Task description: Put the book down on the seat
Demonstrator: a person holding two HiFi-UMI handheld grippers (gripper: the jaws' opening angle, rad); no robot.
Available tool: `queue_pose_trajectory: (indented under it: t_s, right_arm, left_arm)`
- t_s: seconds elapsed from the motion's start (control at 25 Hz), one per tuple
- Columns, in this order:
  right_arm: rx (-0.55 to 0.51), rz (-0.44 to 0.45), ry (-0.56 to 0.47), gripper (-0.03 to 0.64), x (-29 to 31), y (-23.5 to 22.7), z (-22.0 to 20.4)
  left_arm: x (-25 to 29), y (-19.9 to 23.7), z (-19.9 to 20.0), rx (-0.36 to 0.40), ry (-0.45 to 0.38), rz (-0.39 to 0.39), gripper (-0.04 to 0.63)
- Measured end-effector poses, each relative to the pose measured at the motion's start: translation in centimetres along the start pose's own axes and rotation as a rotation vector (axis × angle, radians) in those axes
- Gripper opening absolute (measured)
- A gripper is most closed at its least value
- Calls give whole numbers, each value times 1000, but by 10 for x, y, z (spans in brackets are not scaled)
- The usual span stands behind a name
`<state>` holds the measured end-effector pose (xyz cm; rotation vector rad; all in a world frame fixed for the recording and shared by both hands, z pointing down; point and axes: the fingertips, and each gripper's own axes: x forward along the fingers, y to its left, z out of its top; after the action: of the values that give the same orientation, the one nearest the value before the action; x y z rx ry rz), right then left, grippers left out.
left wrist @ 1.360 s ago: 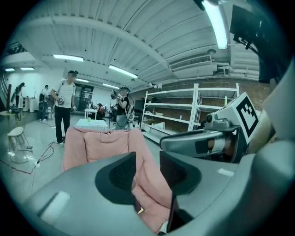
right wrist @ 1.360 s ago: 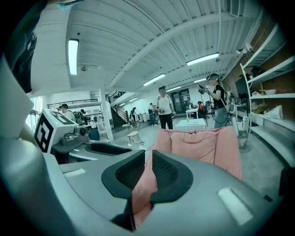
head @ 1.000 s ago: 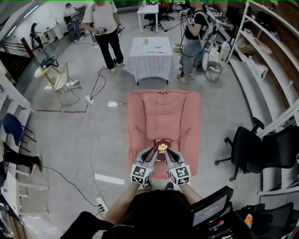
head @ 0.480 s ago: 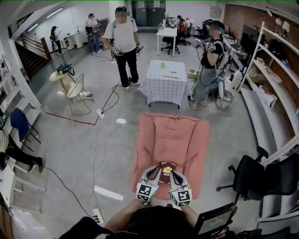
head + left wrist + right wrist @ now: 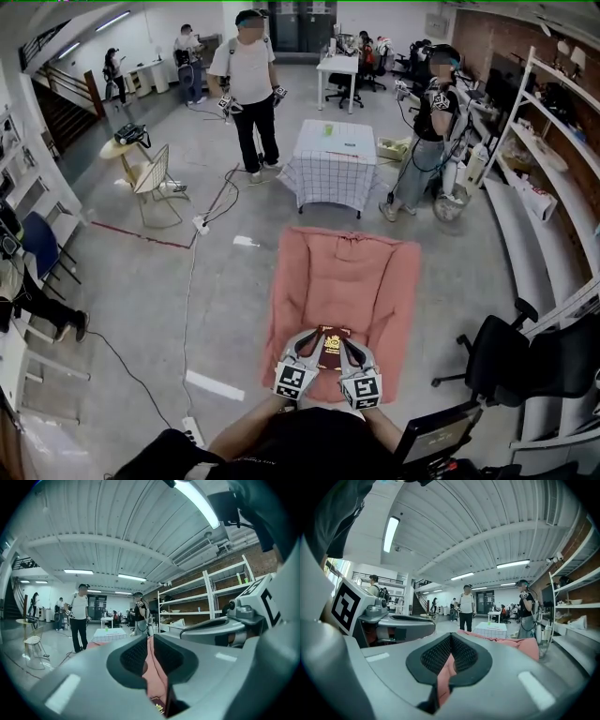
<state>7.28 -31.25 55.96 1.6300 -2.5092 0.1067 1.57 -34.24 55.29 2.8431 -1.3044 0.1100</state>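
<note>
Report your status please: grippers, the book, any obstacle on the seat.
Left gripper and right gripper both shut, one each side of the book. Book lies on pink seat, front part. Nothing else seen on the seat.

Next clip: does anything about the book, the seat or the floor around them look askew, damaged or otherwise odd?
Nothing stands out. The dark red book lies square over the front edge of the pink seat, the left gripper and right gripper shut on its near corners; no damage or spill visible.
</note>
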Motion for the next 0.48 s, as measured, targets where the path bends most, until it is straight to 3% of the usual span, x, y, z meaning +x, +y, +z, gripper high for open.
queue_pose_trajectory:
  t_s: [0.48]
  right_arm:
    - [22, -32, 28, 9, 24, -18, -13]
  left_arm:
    - [14, 11, -13, 26, 40, -16, 35]
